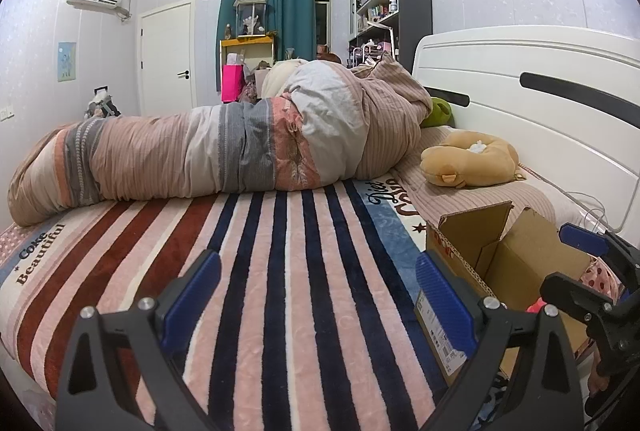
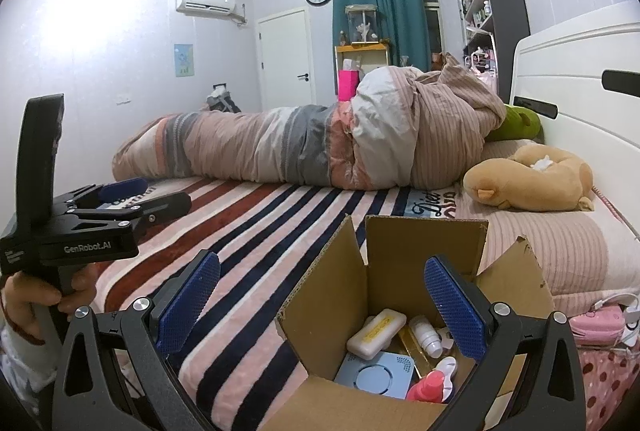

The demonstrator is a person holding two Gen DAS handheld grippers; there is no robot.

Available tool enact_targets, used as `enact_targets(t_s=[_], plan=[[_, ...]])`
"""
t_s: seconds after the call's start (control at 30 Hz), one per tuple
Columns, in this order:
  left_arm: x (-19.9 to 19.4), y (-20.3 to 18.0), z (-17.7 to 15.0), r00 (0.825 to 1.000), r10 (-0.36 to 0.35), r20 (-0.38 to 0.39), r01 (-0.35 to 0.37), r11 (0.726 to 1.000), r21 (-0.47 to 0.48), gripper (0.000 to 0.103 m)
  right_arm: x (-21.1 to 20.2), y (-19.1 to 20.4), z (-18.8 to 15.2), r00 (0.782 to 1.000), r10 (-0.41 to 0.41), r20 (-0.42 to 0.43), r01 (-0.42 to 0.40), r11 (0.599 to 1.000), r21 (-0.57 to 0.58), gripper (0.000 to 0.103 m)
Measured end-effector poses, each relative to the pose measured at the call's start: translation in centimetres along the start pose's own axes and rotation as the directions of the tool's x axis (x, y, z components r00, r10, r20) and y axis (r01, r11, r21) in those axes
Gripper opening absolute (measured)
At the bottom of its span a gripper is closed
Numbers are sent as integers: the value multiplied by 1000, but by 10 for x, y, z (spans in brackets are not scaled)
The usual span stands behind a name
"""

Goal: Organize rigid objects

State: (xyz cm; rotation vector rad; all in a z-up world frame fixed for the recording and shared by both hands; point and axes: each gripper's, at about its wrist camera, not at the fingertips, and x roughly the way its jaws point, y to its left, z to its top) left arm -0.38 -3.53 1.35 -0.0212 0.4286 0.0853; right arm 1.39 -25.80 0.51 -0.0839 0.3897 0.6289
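The right gripper (image 2: 322, 299), with blue ribbed pads, stands wide apart and holds nothing; it hangs just above the open brown cardboard box (image 2: 404, 271) on the striped plush blanket (image 2: 248, 231). Inside the box lie a cream oblong case (image 2: 375, 333), a white bottle (image 2: 428, 337), a pale blue square device (image 2: 374, 375) and a pink-red bottle (image 2: 430, 387). The left gripper (image 1: 318, 297) is also wide and empty, over bare blanket beside the box. I judge that the sorting is at its start: the next move needs a descent into the box and a closing on one item, probably the cream case on top.
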Motion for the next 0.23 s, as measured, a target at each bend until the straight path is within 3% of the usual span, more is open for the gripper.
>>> enact_targets(t_s=[0.23], plan=[[-2, 0, 1, 1000, 1, 1, -1, 1000, -1, 97, 0, 1, 0, 1000, -2, 2, 2, 1000, 1, 103]])
